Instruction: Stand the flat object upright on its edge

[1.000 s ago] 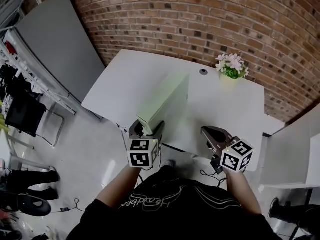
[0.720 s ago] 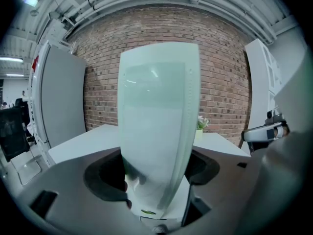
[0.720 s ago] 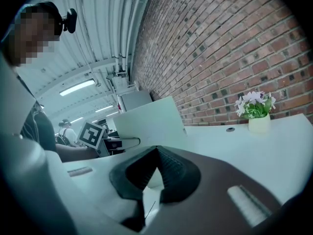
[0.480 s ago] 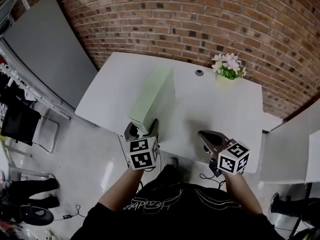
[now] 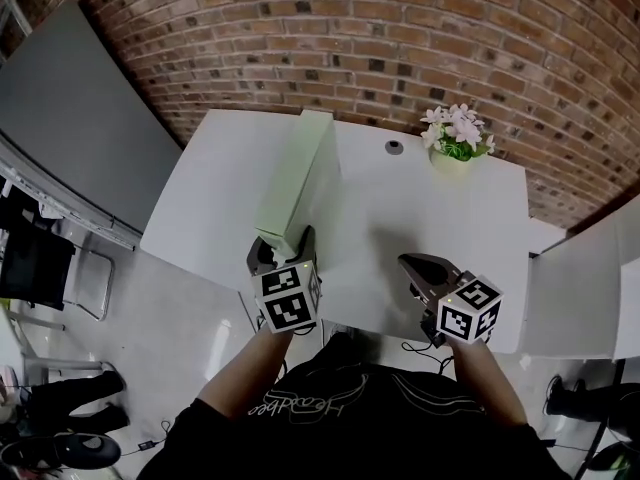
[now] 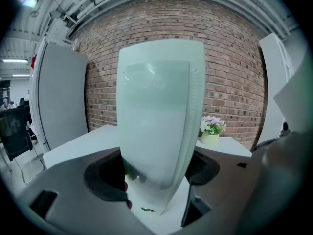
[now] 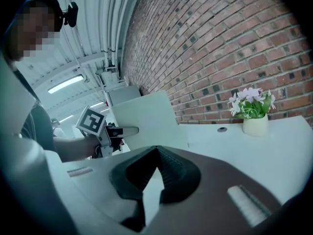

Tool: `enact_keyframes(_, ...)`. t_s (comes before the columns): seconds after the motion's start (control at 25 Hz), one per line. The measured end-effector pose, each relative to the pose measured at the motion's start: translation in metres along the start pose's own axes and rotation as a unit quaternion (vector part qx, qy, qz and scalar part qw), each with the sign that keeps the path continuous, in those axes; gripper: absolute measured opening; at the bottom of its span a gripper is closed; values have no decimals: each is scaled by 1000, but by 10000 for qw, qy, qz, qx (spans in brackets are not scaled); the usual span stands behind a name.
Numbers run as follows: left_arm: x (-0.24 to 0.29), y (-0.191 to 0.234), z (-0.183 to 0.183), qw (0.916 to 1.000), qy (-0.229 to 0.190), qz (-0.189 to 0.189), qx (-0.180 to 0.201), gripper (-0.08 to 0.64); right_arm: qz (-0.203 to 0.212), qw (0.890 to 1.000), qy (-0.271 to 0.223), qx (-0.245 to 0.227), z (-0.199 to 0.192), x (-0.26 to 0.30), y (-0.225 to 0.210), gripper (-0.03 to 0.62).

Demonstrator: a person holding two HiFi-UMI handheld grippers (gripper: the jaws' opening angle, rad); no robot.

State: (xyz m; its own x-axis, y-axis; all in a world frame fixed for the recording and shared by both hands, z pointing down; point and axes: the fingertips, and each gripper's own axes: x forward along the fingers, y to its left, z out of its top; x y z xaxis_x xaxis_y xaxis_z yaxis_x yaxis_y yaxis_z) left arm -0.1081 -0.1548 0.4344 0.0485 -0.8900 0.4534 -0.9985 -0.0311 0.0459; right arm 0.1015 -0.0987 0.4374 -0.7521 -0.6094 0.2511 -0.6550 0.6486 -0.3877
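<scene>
- My left gripper (image 5: 283, 251) pinches the box (image 5: 297, 178) by its near end; the box runs toward 12 o'clock, apparently edge-up.
- My right gripper (image 5: 418, 265) is pressed together, empty, at the box's 4 o'clock.

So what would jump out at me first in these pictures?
The flat pale green box, clamped in the jaws of the left gripper over the left side of the white table. Next, the pot of flowers at the table's far edge by the brick wall, and the right gripper at the near edge, jaws shut on nothing.

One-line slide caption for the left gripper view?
Left gripper holds the pale green box upright; flower pot and brick wall behind.
</scene>
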Motion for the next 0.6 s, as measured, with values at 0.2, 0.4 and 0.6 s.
enact_keyframes(0.2,26,-1,13,10000,-28,-8,33,328,-96,9999,18,100,4,13,-19,6)
enact_keyframes(0.4,51,-4,27,10000,-83,-3,29,328,-207,9995,-56,230,10,25,-38,6)
enact_keyframes(0.6,75,-8,38,10000,-49,-10,23,328,-317,9988,-131,344,15,33,-56,6)
